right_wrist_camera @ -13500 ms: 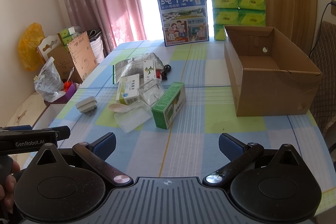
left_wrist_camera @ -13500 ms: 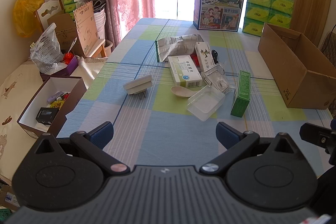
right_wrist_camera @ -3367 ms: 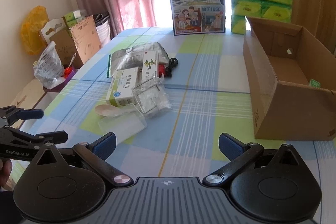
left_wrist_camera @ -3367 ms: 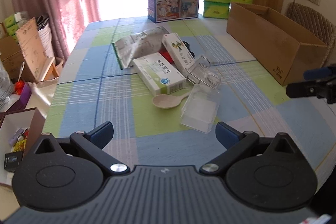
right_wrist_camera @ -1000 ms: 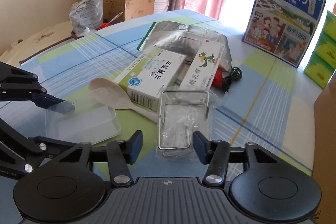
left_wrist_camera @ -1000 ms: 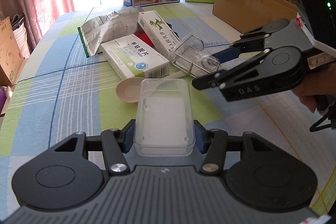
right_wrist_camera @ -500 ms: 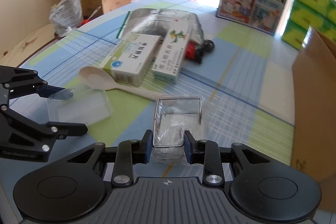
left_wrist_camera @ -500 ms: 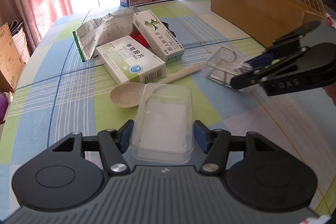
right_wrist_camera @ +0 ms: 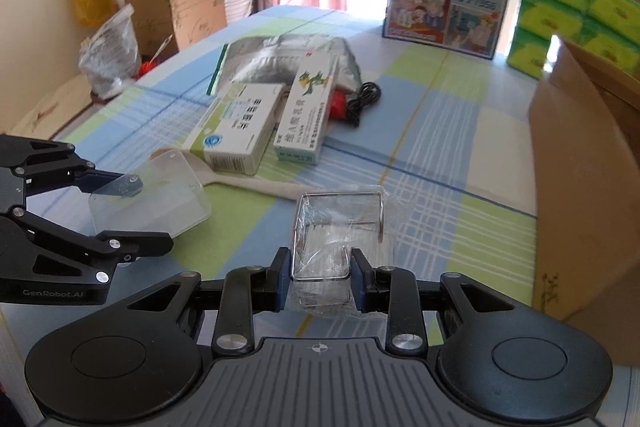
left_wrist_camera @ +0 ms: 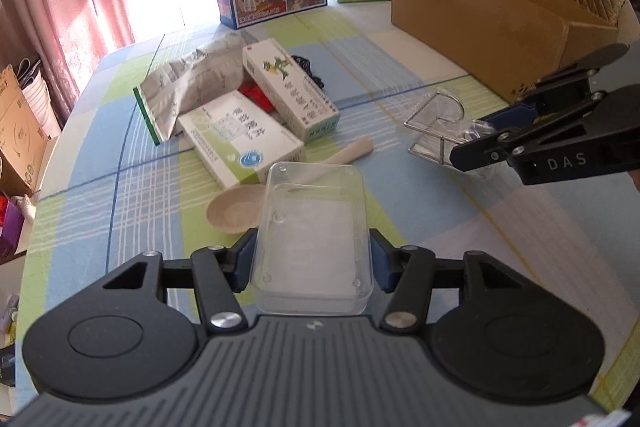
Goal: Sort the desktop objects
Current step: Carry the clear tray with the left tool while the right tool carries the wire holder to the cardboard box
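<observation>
The left gripper (left_wrist_camera: 312,261) pinches a clear rectangular plastic box (left_wrist_camera: 312,239) in its jaws above the checked worktop (left_wrist_camera: 520,239); the right gripper (right_wrist_camera: 320,277) clamps a plastic-wrapped wire rack (right_wrist_camera: 336,231). Beyond lie a beige spoon (left_wrist_camera: 236,211) and white-green medicine cartons (left_wrist_camera: 240,139).

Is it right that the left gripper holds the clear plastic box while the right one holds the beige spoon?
Not quite. The left gripper does hold the clear plastic box, but the right gripper is shut on a plastic-wrapped wire rack, as the right wrist view shows. The beige spoon lies on the table.
</observation>
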The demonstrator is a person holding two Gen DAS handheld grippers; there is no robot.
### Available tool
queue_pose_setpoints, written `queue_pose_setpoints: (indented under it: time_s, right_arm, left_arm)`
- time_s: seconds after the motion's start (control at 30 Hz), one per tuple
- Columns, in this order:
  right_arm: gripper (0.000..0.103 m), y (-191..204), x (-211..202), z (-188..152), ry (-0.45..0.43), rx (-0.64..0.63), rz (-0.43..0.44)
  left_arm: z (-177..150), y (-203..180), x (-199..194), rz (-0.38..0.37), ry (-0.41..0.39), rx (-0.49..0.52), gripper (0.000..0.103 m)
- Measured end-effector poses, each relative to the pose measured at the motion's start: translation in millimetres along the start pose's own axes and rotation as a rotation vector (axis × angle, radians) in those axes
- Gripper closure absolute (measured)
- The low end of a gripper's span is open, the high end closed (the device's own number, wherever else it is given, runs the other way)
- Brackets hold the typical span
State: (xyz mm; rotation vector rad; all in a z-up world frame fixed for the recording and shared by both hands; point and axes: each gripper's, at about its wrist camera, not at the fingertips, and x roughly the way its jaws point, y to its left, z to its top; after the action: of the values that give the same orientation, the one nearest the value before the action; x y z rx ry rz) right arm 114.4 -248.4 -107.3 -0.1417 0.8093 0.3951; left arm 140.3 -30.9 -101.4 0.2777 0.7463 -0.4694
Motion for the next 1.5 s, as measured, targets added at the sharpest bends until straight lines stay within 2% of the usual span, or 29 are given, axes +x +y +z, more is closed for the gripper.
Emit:
queue_pose_setpoints:
  time_s: [0.37,0.63,0.83,1.07,1.27,1.5]
  right_arm:
    - [0.075,-0.8,-58.5,3.3,-0.085,0.053,-0.03]
    - [0.075,-25.8,-110.9,13.3,-0.15,0.106,-0.082]
    - [0.075,-67.4,-150.6,27.3,-0.203,0.136,-0.146]
    - [0.075,-137.4,-175.6,33.2,-0.224,0.191,-0.219]
    - [0.075,-187.2,-177.7,27.5,-0.216,0.236,-0.25]
    - [0.075,-227.3,-163.3,20.6,-0.191,0.268,-0.259]
  left_arm:
    - [31.7,-12.8,-32.0,0.003,-0.024,0.019,0.051]
    - [73.2,-38.3,-51.5,-0.014,-0.059,0.044,0.051]
    - [114.6,-74.8,-52.2,-0.07,-0.093,0.072,0.051]
    - [168.1,-128.4,-31.9,-0.137,-0.122,0.113,0.051]
    - [199.3,-169.0,-9.7,-0.178,-0.135,0.134,0.051]
    - [229.4,-197.3,24.9,-0.206,-0.139,0.157,0.051]
